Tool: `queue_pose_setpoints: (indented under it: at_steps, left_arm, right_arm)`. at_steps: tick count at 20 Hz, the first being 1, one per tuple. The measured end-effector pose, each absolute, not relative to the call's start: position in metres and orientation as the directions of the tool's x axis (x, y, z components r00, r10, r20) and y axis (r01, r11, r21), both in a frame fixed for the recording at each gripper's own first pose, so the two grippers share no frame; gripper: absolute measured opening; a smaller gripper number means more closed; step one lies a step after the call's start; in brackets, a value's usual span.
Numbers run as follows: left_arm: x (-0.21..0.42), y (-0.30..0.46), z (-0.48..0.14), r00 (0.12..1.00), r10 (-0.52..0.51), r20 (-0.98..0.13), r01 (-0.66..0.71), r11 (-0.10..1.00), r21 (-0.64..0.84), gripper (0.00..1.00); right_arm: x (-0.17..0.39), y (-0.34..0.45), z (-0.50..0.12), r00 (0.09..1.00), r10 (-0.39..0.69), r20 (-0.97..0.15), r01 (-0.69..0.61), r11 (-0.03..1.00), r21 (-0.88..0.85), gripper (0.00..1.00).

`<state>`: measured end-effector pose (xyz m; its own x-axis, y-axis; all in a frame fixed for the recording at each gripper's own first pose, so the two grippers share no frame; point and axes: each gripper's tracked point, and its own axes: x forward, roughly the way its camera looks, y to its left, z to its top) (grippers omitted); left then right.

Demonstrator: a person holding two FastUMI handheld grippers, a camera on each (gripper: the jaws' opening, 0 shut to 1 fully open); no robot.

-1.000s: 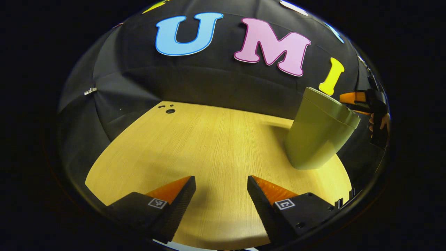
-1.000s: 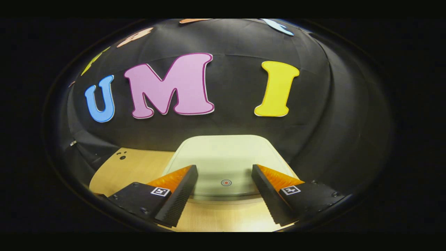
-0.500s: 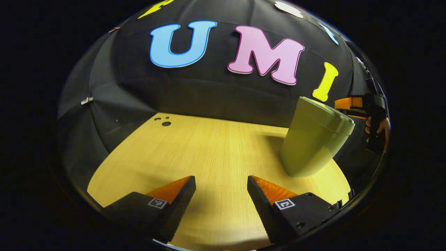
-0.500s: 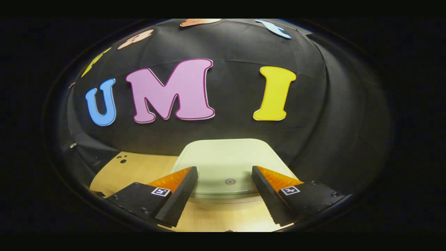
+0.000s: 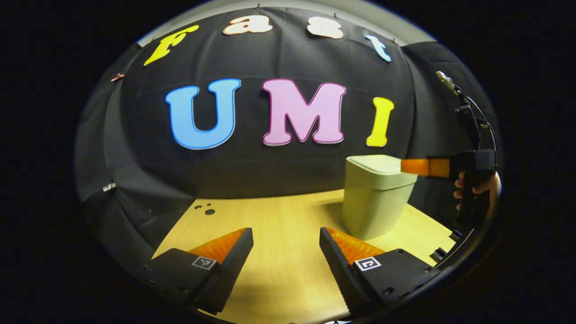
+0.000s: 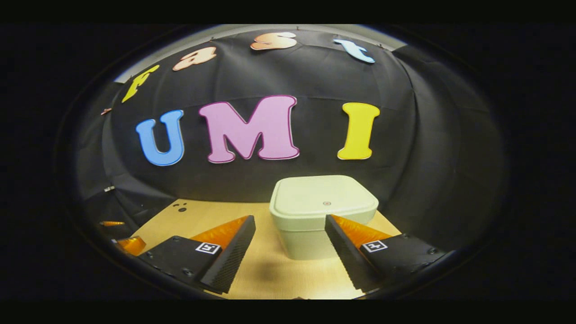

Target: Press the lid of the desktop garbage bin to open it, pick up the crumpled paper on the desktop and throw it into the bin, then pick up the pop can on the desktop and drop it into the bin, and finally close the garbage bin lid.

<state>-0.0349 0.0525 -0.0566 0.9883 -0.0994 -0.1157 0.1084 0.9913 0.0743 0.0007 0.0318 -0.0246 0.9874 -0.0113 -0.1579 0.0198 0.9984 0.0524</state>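
Observation:
A pale green desktop bin (image 5: 375,202) stands on the wooden table (image 5: 270,270) near the back wall, its lid (image 5: 375,164) down. In the right gripper view the bin (image 6: 310,234) is straight ahead, and its flat lid (image 6: 324,195) carries a small round mark. My right gripper (image 6: 289,218) is open, a short way in front of the bin and apart from it. Seen from the left gripper view, the right gripper (image 5: 405,166) hovers at lid height by the bin's right edge, held by a hand (image 5: 472,189). My left gripper (image 5: 285,231) is open over bare table, left of the bin.
Small dark holes (image 5: 209,210) mark the table's far left corner. The black cloth wall rises just behind the bin. A cable and clamp (image 5: 468,112) hang at the right. The left gripper's fingers (image 6: 128,244) peek in at the lower left of the right gripper view.
Both grippers have drawn back from the bin, which now looks smaller and farther off. The right gripper was right over the lid; now it stands clear. The lid stays down.

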Motion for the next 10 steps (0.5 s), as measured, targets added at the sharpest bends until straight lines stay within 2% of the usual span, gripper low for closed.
queue_pose_setpoints:
  at_steps: [3, 6, 10]
  left_arm:
    - [-0.055, 0.052, -0.039, 0.995, -0.09, -0.05, 0.094, 0.992, 0.087, 0.95]
    - [-0.073, 0.044, -0.029, 0.997, -0.082, 0.008, 0.082, 0.996, 0.026, 0.95]
    - [-0.087, 0.037, -0.036, 0.998, -0.07, 0.008, 0.07, 0.997, -0.029, 0.96]
  right_arm:
    - [-0.033, 0.046, -0.024, 0.989, -0.001, -0.145, 0.001, 1.0, 0.003, 0.98]
    - [-0.056, 0.061, -0.031, 0.987, 0.027, -0.16, -0.028, 1.0, -0.005, 0.98]
    - [-0.072, 0.062, -0.047, 0.979, 0.039, -0.201, -0.042, 0.999, -0.008, 0.96]
